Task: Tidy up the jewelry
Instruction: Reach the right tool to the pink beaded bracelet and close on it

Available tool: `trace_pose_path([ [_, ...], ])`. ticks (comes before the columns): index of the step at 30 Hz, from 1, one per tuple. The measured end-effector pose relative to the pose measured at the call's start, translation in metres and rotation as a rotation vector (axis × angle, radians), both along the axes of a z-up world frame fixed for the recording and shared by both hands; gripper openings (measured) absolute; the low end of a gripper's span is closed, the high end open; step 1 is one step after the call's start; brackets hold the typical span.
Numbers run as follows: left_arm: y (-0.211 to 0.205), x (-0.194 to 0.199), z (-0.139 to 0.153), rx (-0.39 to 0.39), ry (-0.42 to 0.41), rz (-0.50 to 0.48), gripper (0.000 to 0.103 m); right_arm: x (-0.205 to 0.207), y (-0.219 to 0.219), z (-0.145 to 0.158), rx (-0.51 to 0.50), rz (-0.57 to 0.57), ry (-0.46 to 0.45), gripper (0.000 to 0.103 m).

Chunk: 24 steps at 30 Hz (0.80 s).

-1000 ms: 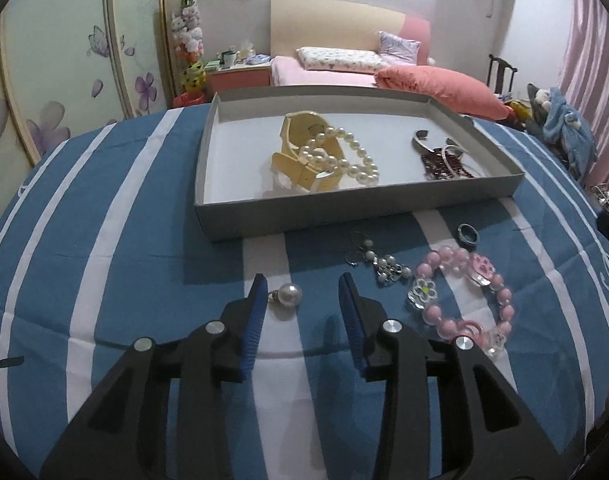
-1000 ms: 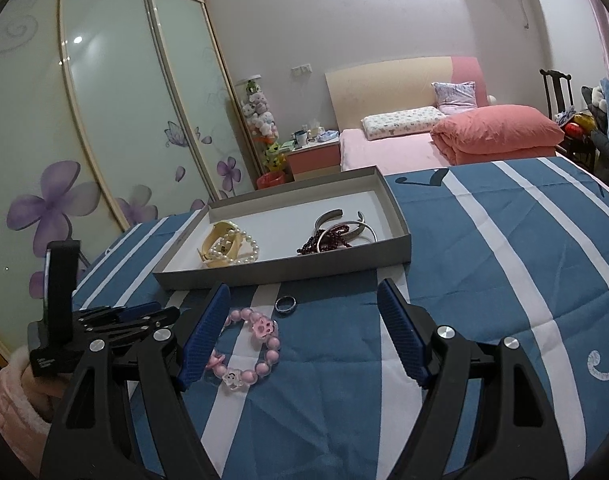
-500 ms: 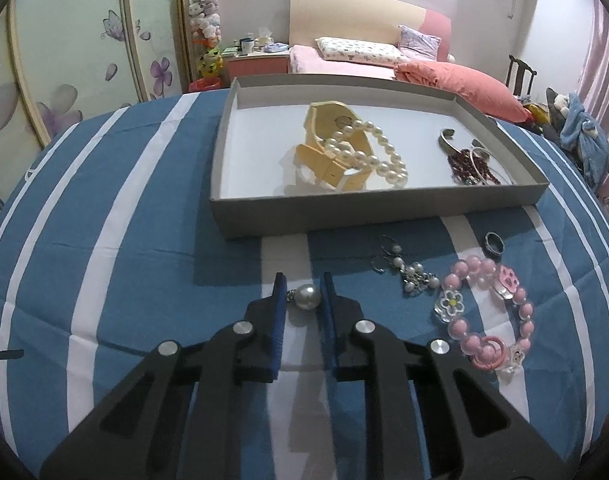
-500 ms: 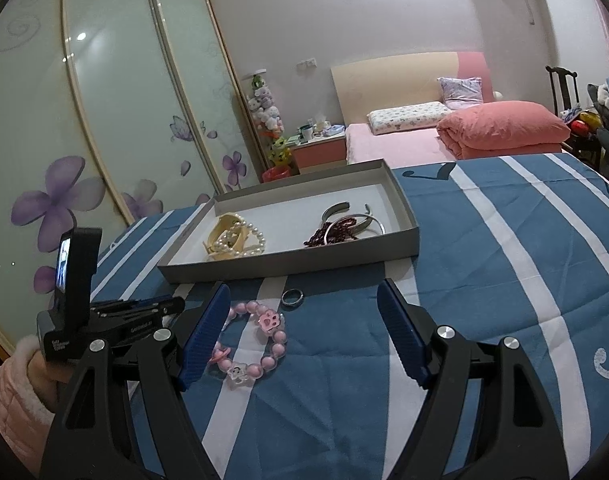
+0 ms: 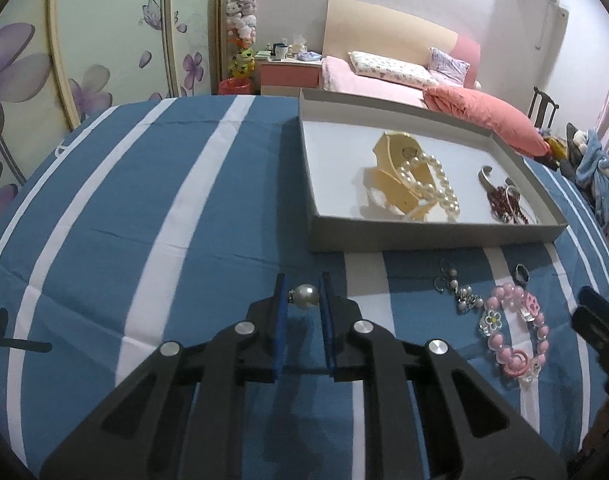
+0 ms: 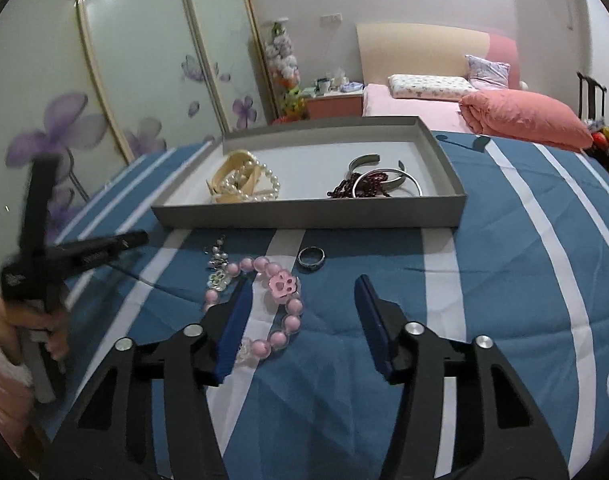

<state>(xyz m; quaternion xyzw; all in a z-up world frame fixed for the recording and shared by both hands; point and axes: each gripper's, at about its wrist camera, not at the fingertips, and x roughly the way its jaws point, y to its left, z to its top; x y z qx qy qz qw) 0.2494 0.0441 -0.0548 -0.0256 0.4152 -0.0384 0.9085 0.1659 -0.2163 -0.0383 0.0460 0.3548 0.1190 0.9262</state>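
My left gripper (image 5: 301, 292) is shut on a pearl earring (image 5: 305, 295) and holds it above the blue striped cloth, left of the grey tray (image 5: 424, 238). The tray holds a cream watch (image 5: 396, 172), a pearl bracelet (image 5: 436, 184), silver bangles and dark red beads (image 5: 504, 200). On the cloth in front of the tray lie a pearl drop earring (image 5: 456, 286), a pink bead bracelet (image 5: 512, 328) and a silver ring (image 5: 521, 271). My right gripper (image 6: 300, 304) is open over the pink bead bracelet (image 6: 276, 300), near the ring (image 6: 311, 257). The tray (image 6: 304, 216) lies beyond.
The left gripper (image 6: 84, 256) and the hand holding it show at the left of the right wrist view. A bed with an orange quilt (image 6: 524, 120) and a nightstand (image 6: 336, 100) stand behind the table. Sliding wardrobe doors (image 6: 124, 60) line the left side.
My left gripper closed on the pearl earring, lifted it and swung left, so the tray now sits to the right. My right gripper moved forward and down over the pink bracelet.
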Motion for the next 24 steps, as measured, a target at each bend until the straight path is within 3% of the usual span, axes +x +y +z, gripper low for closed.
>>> trace_pose_path([
  [4, 0.005, -0.002, 0.007, -0.012, -0.019, 0.006, 0.016, 0.022, 0.000, -0.006, 0.002, -0.016, 0.064, 0.040],
  [14, 0.015, -0.002, 0.015, -0.024, -0.039, 0.023, 0.016, 0.021, 0.010, -0.018, -0.023, 0.028, 0.123, 0.040],
  [21, 0.012, -0.001, 0.012, -0.021, -0.033, 0.013, 0.016, 0.028, 0.031, -0.019, -0.120, 0.085, 0.138, 0.040],
  [22, 0.011, -0.001, 0.012, -0.021, -0.033, 0.012, 0.016, 0.029, 0.031, -0.019, -0.133, 0.090, 0.135, 0.036],
  [23, 0.010, -0.002, 0.013, -0.020, -0.033, 0.010, 0.016, 0.030, 0.032, -0.019, -0.144, 0.089, 0.133, 0.024],
  [24, 0.010, -0.002, 0.013, -0.020, -0.034, 0.010, 0.016, 0.030, 0.031, -0.018, -0.144, 0.093, 0.135, 0.024],
])
